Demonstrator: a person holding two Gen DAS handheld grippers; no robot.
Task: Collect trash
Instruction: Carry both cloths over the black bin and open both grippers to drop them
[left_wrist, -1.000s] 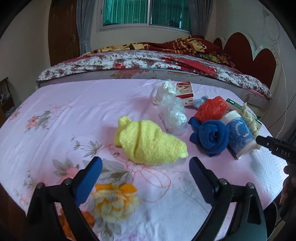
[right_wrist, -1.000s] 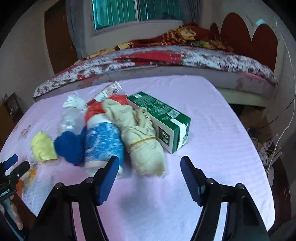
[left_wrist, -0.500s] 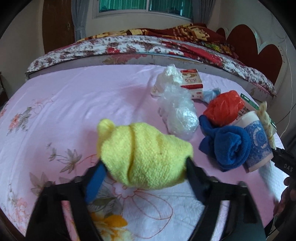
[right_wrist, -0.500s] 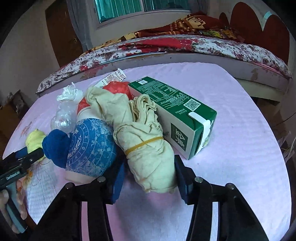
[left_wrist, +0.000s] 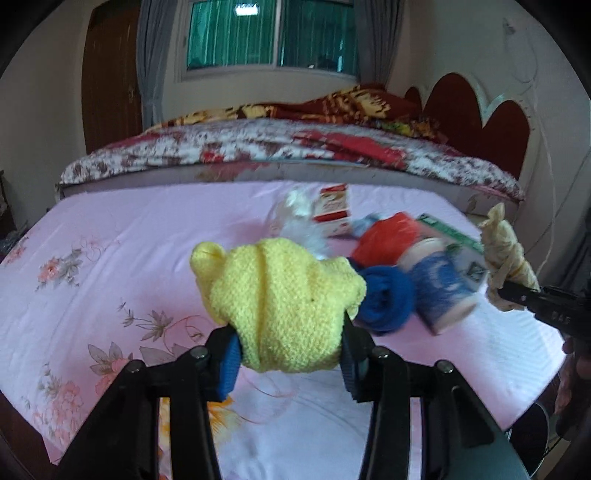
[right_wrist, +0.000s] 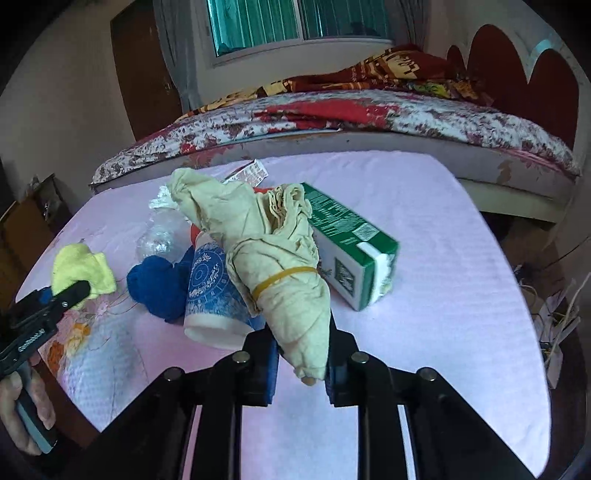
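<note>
**Ana:** Left wrist view: the left gripper (left_wrist: 288, 363) has just been closing and its jaws now clamp the yellow knitted cloth (left_wrist: 280, 302), held clear of the pink sheet (left_wrist: 110, 229).

**Ben:** And the right gripper (right_wrist: 301, 363), also just closing, pinches the beige rubber-banded rag bundle (right_wrist: 273, 258). Nothing looks binned yet; the blue paper cup (right_wrist: 210, 291), blue cloth roll (right_wrist: 159, 288), green carton (right_wrist: 351, 243) and clear plastic (right_wrist: 159, 232) remain.
</note>
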